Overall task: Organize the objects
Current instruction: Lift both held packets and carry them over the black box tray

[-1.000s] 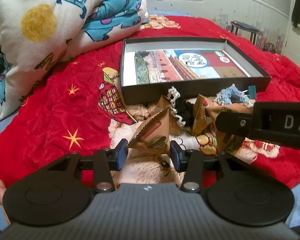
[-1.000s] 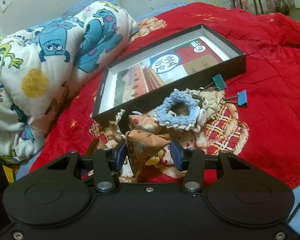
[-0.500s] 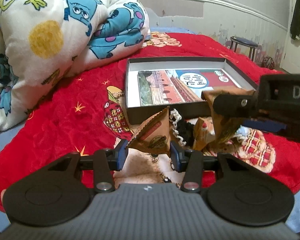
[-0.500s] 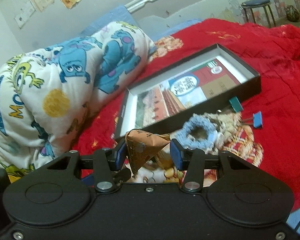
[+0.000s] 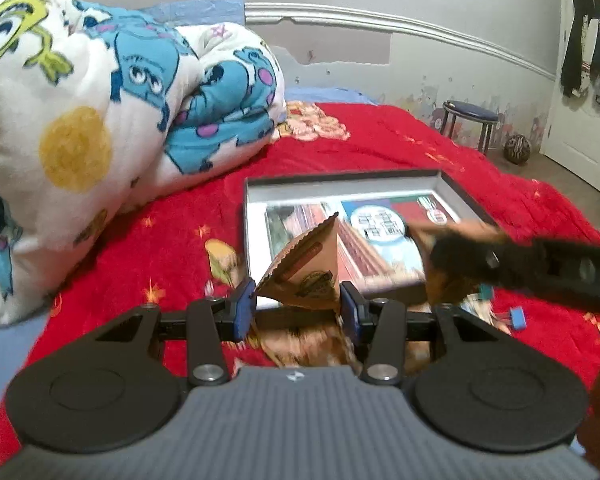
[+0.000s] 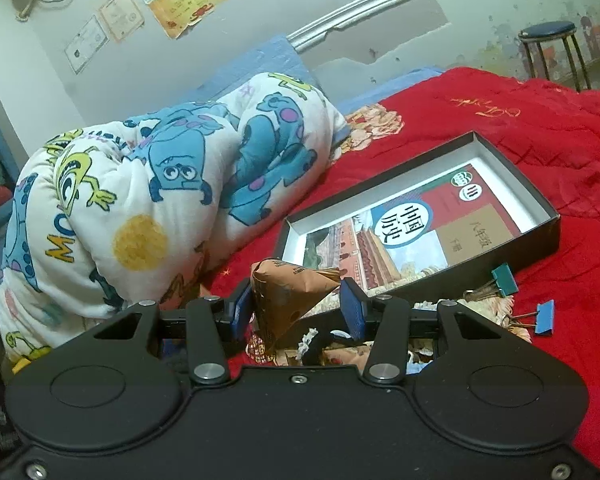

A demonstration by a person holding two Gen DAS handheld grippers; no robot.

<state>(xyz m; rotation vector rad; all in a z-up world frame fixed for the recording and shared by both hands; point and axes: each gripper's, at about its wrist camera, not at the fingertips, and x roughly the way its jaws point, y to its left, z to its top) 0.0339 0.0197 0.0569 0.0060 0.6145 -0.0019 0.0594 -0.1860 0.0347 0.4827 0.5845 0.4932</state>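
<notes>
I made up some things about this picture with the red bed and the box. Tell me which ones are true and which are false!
1. Each gripper holds a brown packet. True: the left gripper grips one brown packet, the right gripper another.
2. The box is empty. False: a book lies inside.
3. Two binder clips lie on the blanket. True: a green clip and a blue clip.
4. The stool stands on the bed. False: it stands on the floor.

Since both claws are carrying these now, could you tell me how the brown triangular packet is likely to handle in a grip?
The brown triangular packet in the right claw looks creased, so probably soft and crushable. Its pyramid shape tapers toward one pad, so it may pivot or slip. It likely weighs little: the left claw holds a similar packet without visible sag.
</notes>
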